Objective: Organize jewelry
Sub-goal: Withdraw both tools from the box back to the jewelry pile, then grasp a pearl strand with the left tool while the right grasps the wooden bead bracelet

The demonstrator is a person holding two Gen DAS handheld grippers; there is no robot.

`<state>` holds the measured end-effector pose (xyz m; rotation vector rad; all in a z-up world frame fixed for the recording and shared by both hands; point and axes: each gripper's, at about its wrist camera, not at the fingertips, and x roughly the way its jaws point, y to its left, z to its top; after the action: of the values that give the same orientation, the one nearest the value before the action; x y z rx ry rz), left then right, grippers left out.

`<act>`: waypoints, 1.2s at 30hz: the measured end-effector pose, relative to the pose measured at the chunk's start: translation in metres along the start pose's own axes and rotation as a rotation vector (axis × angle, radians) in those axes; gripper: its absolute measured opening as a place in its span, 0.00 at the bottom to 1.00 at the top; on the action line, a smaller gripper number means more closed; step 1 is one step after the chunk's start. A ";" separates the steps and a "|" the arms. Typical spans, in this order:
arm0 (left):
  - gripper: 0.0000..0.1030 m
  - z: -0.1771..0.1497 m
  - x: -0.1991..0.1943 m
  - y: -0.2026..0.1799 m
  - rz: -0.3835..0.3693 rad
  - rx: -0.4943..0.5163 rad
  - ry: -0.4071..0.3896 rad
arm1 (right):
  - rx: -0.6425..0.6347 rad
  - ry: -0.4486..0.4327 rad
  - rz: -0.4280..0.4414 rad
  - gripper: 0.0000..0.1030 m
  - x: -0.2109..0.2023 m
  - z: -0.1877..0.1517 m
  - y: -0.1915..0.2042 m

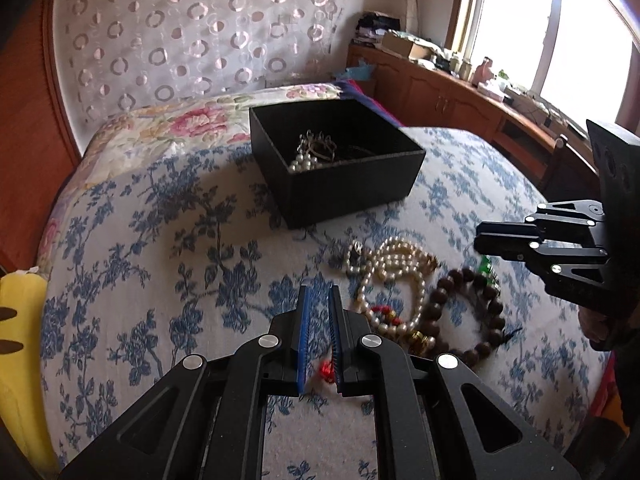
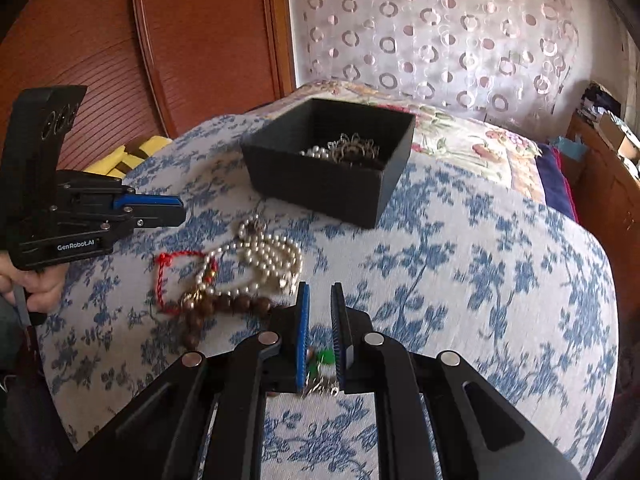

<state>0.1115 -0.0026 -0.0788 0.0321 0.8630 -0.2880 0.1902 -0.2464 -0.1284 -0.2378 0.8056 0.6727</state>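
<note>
A black open box [image 1: 352, 196] [image 2: 312, 188] stands on the blue-flowered bedspread with pearls and metal pieces [image 1: 308, 152] inside. In front of it lies a tangle: a pearl necklace [image 1: 400, 264] [image 2: 272, 256], a brown bead bracelet [image 1: 438, 298] [image 2: 240, 302] and a red cord [image 2: 160, 280]. My left gripper [image 1: 319, 289] [image 2: 182, 212] hovers shut just left of the tangle, holding nothing. My right gripper [image 2: 320, 286] [image 1: 478, 238] is shut at the tangle's right side. A green bead with a silvery chain [image 2: 326, 357] [image 1: 485, 265] shows low in its gap; I cannot tell whether the pads touch it.
A flowered pillow [image 1: 180, 120] and a curtain-covered headboard lie behind the box. A yellow cushion [image 1: 20, 320] sits at the bed's left edge. A wooden cabinet [image 1: 440, 88] with clutter runs under the window on the right. A hand [image 2: 36, 292] holds the left gripper.
</note>
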 end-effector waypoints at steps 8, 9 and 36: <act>0.25 -0.009 -0.001 -0.005 -0.012 0.020 0.014 | -0.032 0.016 0.001 0.20 0.004 -0.008 0.009; 0.25 -0.008 0.001 -0.005 -0.014 0.023 0.017 | -0.032 0.019 0.001 0.20 0.004 -0.008 0.010; 0.13 0.016 0.038 -0.027 -0.063 0.081 0.056 | -0.066 0.048 -0.028 0.21 0.020 -0.017 0.018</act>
<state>0.1399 -0.0397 -0.0943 0.0884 0.9090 -0.3822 0.1787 -0.2306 -0.1536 -0.3259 0.8255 0.6704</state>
